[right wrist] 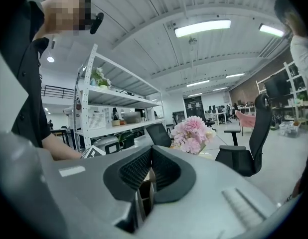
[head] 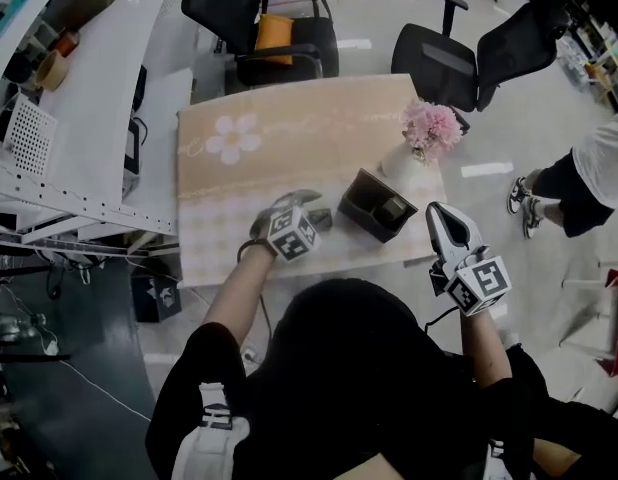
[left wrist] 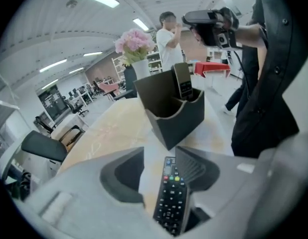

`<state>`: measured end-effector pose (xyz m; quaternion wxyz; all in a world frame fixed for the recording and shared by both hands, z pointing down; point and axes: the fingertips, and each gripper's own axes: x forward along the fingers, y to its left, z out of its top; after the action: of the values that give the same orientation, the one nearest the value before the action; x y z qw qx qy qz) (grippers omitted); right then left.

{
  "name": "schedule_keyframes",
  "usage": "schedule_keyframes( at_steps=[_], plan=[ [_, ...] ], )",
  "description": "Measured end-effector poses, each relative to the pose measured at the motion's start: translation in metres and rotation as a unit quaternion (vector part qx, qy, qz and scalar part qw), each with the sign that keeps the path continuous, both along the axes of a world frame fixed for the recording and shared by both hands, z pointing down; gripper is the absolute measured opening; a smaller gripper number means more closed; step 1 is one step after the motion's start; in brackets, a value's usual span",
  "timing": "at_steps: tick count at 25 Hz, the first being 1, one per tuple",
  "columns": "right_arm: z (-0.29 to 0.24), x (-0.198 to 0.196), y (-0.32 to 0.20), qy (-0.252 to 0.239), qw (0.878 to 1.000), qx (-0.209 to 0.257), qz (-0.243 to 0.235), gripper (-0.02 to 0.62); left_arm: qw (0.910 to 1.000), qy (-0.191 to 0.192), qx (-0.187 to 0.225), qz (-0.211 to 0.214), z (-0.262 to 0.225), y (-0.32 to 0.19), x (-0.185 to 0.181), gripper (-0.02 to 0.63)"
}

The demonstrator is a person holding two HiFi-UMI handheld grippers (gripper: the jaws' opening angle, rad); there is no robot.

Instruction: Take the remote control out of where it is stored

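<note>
The black remote control [left wrist: 171,198] is sitting outside the dark holder [left wrist: 176,118], on the holder's near side over the beige cloth-covered counter [left wrist: 106,131], with its buttons facing up. The left tool [left wrist: 159,152] is hanging over it with its jaws spread and the remote showing between them. A bare strip of counter is showing between one jaw and the remote. The remote's other long edge is running along the opposite jaw, and I cannot tell whether it is touching that jaw or resting on the counter. A second slim dark device [left wrist: 183,81] is standing upright inside the holder. A white vase [head: 397,160] of pink flowers [head: 432,128] is standing just behind the holder. To the holder's right, at the counter's near edge, the right tool [right wrist: 151,151] is pointing level, with its jaw tips pressed together and pinching nothing.
</note>
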<state>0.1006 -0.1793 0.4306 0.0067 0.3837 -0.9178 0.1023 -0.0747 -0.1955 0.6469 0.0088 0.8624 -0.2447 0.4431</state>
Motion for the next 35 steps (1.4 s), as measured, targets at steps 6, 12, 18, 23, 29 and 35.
schedule_keyframes(
  at_steps=[6, 12, 18, 23, 29, 35],
  plan=[
    [0.004, 0.0, 0.0, 0.011, 1.0, -0.002, -0.015, 0.005, 0.9943, 0.058, 0.062, -0.064, -0.049, -0.003, -0.008, 0.119],
    [0.005, -0.013, 0.001, 0.007, 0.999, 0.002, -0.043, 0.005, 0.9796, 0.092, 0.144, -0.105, -0.101, 0.001, -0.014, 0.031],
    [0.009, -0.026, 0.004, 0.006, 0.997, -0.001, -0.072, 0.005, 0.9534, 0.179, 0.183, -0.16, -0.149, 0.009, -0.021, 0.003],
    [0.009, -0.036, 0.005, 0.002, 0.995, 0.003, -0.095, 0.005, 0.9173, 0.287, 0.174, -0.214, -0.184, 0.024, -0.037, 0.002],
    [0.014, -0.036, 0.008, -0.009, 0.995, -0.007, -0.1, 0.005, 0.9136, 0.29, 0.174, -0.226, -0.187, 0.041, -0.04, 0.002],
    [0.014, -0.029, 0.012, -0.01, 0.995, -0.006, -0.095, 0.005, 0.9166, 0.297, 0.164, -0.211, -0.183, 0.047, -0.025, 0.002]
  ],
)
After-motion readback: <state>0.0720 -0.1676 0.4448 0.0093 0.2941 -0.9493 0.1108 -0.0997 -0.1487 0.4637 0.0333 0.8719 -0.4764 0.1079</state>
